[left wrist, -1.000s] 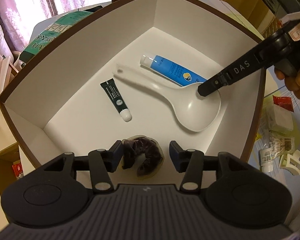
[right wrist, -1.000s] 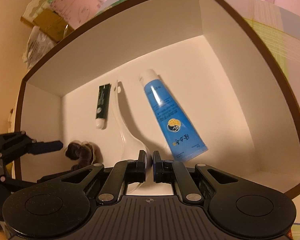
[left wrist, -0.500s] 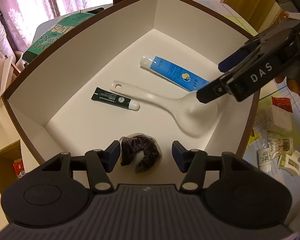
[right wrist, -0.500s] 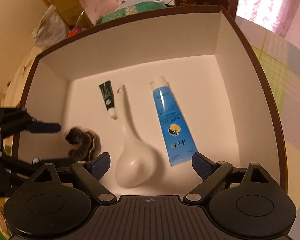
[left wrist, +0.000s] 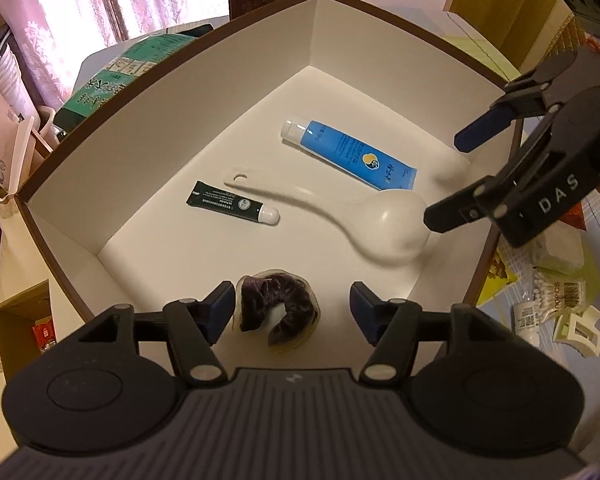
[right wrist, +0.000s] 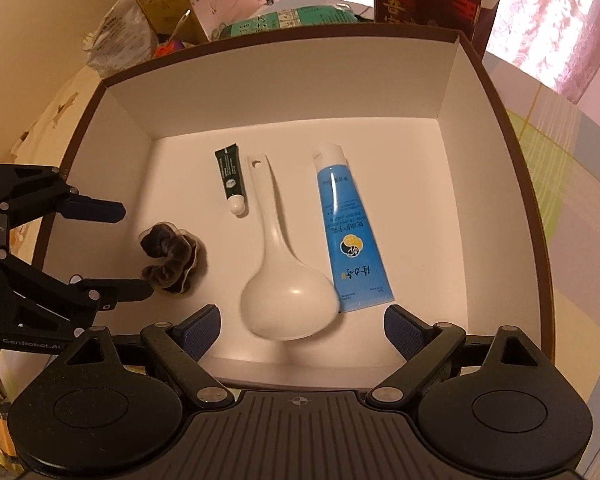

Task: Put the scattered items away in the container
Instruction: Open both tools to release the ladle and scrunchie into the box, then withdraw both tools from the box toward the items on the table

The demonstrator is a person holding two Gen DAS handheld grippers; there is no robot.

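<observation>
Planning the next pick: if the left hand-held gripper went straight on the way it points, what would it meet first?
Most likely the dark scrunchie on the box floor, lying loose between the open fingers of the left hand-held gripper; depth is hard to judge.

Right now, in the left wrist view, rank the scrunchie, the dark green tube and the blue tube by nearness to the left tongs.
1. Dark purple velvet scrunchie, between the open left tongs.
2. Small dark green tube, mid-floor, left.
3. Blue white-capped tube, far back.
</observation>
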